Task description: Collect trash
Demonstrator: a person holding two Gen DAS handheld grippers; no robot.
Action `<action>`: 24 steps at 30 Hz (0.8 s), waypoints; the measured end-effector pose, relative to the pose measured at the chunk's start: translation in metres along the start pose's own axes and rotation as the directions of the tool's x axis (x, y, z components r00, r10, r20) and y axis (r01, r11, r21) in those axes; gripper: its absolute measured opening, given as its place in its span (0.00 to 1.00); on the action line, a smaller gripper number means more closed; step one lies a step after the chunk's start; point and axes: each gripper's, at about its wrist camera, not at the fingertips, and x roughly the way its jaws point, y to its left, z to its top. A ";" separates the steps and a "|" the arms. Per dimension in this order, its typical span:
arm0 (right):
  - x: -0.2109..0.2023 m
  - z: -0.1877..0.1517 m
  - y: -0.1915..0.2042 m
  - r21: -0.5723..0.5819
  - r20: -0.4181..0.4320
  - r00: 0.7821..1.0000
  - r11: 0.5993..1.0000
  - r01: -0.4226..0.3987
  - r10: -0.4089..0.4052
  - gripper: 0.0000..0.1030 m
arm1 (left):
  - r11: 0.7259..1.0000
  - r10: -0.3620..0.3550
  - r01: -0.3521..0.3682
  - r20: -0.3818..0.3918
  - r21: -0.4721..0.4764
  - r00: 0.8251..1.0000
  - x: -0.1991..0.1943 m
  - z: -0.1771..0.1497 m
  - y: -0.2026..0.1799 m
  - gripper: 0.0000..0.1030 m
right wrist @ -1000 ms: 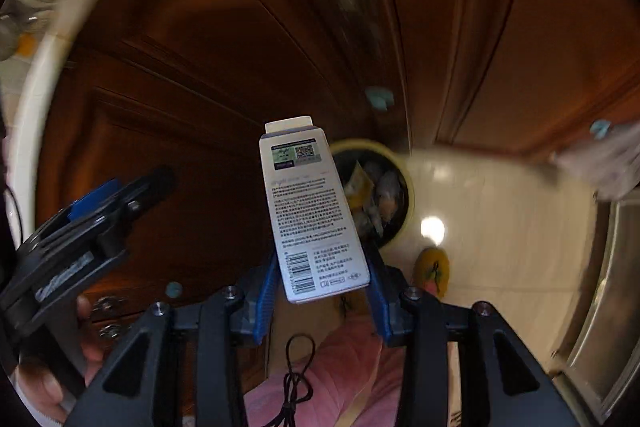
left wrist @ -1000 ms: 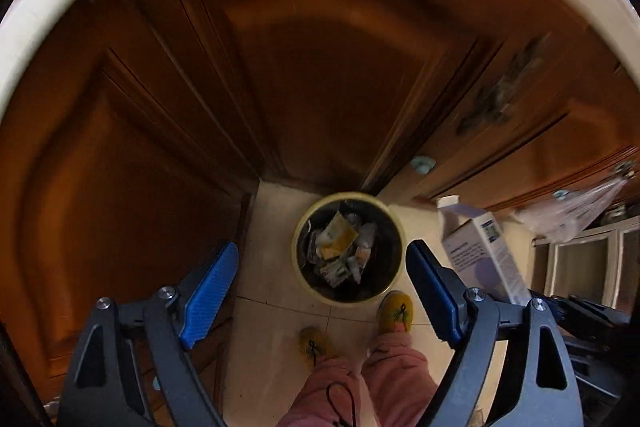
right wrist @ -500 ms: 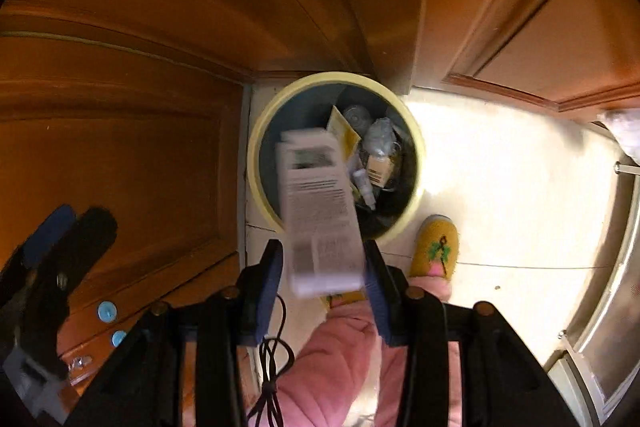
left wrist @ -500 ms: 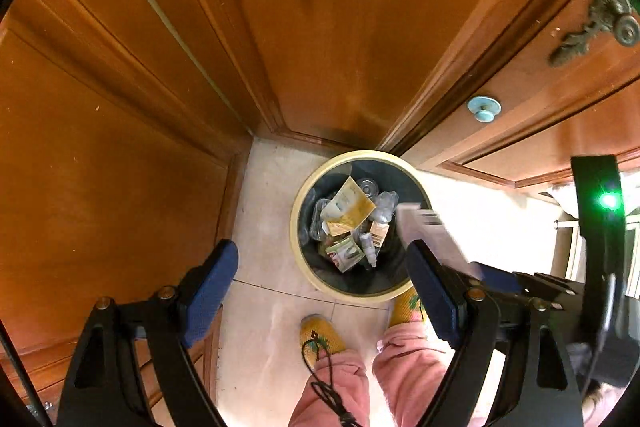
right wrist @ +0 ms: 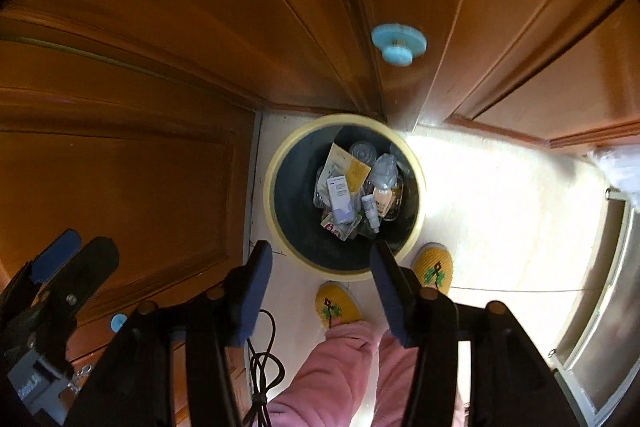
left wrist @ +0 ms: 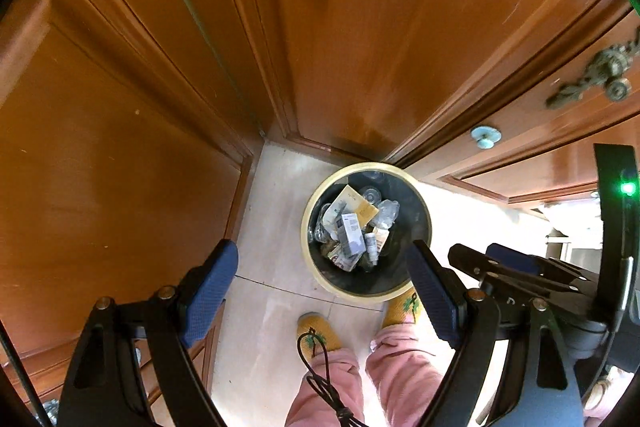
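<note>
Right wrist view: R claw (right wrist: 322, 277) is hanging w/ jaws apart, empty, straight above bin (right wrist: 280, 219); box (right wrist: 340, 199) is lying inside; L claw (left wrist: 324, 289) also gaping.

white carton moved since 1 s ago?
Yes. The white carton left the right gripper, now open, and lies down inside the bin among the other trash.

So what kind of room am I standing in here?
Probably a corner of a home: panelled brown wooden doors, a pale tiled floor, and a round cream-rimmed waste bin of packaging beside slippered feet.
</note>
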 end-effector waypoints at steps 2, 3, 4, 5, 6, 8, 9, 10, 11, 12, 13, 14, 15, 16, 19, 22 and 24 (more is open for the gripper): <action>-0.021 -0.002 0.005 -0.010 0.027 1.000 1.000 0.000 0.001 0.50 | 1.000 -0.010 0.010 0.009 0.004 1.000 -0.015 0.001 -0.003 0.82; -0.032 -0.001 0.008 -0.014 0.044 0.999 1.000 0.000 0.001 0.50 | 1.000 -0.016 0.016 0.020 0.007 1.000 -0.025 0.003 -0.004 0.82; -0.044 -0.001 0.010 -0.016 0.063 0.998 1.000 -0.004 0.005 0.50 | 1.000 -0.023 0.023 0.033 0.011 0.999 -0.037 0.005 -0.005 0.82; -0.058 -0.002 0.012 -0.017 0.084 0.996 1.000 -0.009 0.011 0.50 | 1.000 -0.029 0.028 0.045 0.015 0.999 -0.047 0.006 -0.006 0.82; -0.073 -0.003 0.014 -0.015 0.107 0.994 1.000 -0.014 0.016 0.50 | 0.999 -0.033 0.032 0.061 0.017 0.998 -0.060 0.009 -0.008 0.82; -0.106 -0.004 0.018 -0.009 0.161 0.986 1.000 -0.029 0.030 0.50 | 0.999 -0.047 0.045 0.103 0.015 0.994 -0.088 0.014 -0.009 0.82; -0.123 -0.005 0.021 -0.007 0.189 0.981 0.999 -0.035 0.036 0.50 | 0.999 -0.052 0.051 0.126 0.013 0.991 -0.103 0.017 -0.009 0.82; -0.140 -0.006 0.024 -0.007 0.217 0.975 0.999 -0.039 0.039 0.50 | 0.998 -0.055 0.054 0.151 0.010 0.987 -0.118 0.020 -0.008 0.82; -0.154 -0.007 0.026 -0.008 0.243 0.969 0.999 -0.041 0.042 0.50 | 0.998 -0.058 0.057 0.176 0.008 0.983 -0.133 0.022 -0.008 0.82; -0.170 -0.008 0.028 -0.009 0.272 0.961 0.999 -0.043 0.044 0.50 | 0.998 -0.060 0.060 0.206 0.007 0.977 -0.149 0.025 -0.008 0.82; -0.187 -0.010 0.032 -0.011 0.308 0.950 0.999 -0.041 0.043 0.50 | 0.998 -0.062 0.062 0.234 0.007 0.970 -0.164 0.027 -0.009 0.83; -0.200 -0.012 0.035 -0.014 0.336 0.941 0.999 -0.039 0.042 0.50 | 0.998 -0.063 0.063 0.256 0.007 0.965 -0.175 0.030 -0.009 0.84; -0.216 -0.014 0.038 -0.015 0.368 0.929 0.999 -0.038 0.041 0.50 | 0.998 -0.066 0.067 0.281 0.006 0.957 -0.187 0.034 -0.010 0.84; -0.227 -0.016 0.041 -0.015 0.394 0.918 0.999 -0.036 0.039 0.50 | 0.997 -0.069 0.071 0.309 0.004 0.948 -0.201 0.036 -0.010 0.85; -0.264 -0.019 0.047 -0.016 0.472 0.881 0.999 -0.028 0.032 0.50 | 0.997 -0.077 0.083 0.364 0.001 0.928 -0.233 0.045 -0.014 0.86; -0.299 -0.018 0.052 -0.006 0.529 0.849 1.000 -0.022 0.021 0.50 | 0.995 -0.088 0.098 0.400 -0.003 0.912 -0.260 0.056 -0.018 0.86; -0.320 -0.017 0.056 -0.003 0.560 0.828 1.000 -0.024 0.021 0.50 | 0.995 -0.091 0.102 0.418 -0.003 0.904 -0.282 0.064 -0.020 0.86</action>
